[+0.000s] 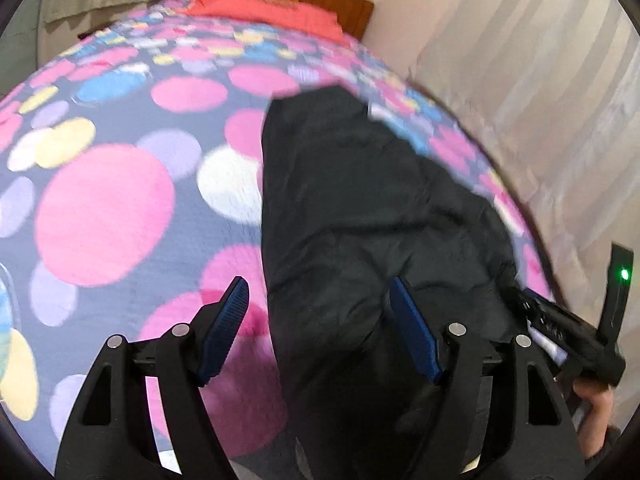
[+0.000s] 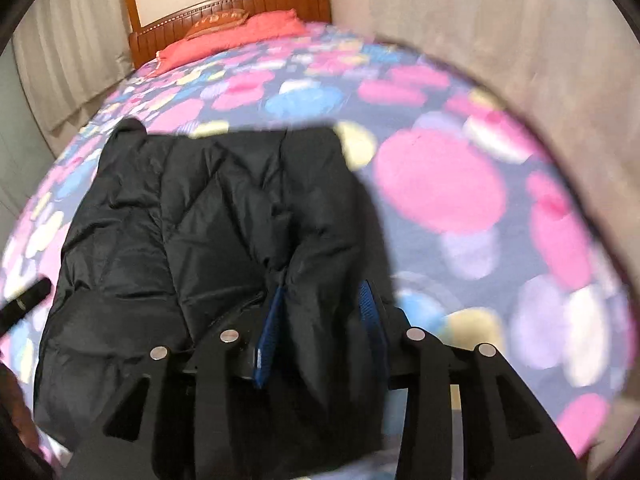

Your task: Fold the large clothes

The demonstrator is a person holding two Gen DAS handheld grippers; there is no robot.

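Black quilted jacket (image 2: 192, 216) lies on the bed (image 1: 104, 208), on a dotted cover of pink, blue, yellow and white; in the left wrist view it sits toward the bed's right edge, near the curtain (image 1: 540, 92), its length running from the foot end up toward the headboard (image 2: 240, 8). Red pillow (image 2: 240, 32) at the head end, just below the headboard. Left claw (image 1: 318, 300) open, jaws wide apart, nothing between the pads; one pad over the bare cover, the other over the jacket's near part. Right claw (image 2: 320, 300) partly open, a raised fold of jacket between the blue pads; whether the pads press on it, cannot tell, view blurred. In the left wrist view the right claw's body and a hand (image 1: 596, 404) show at the jacket's right edge
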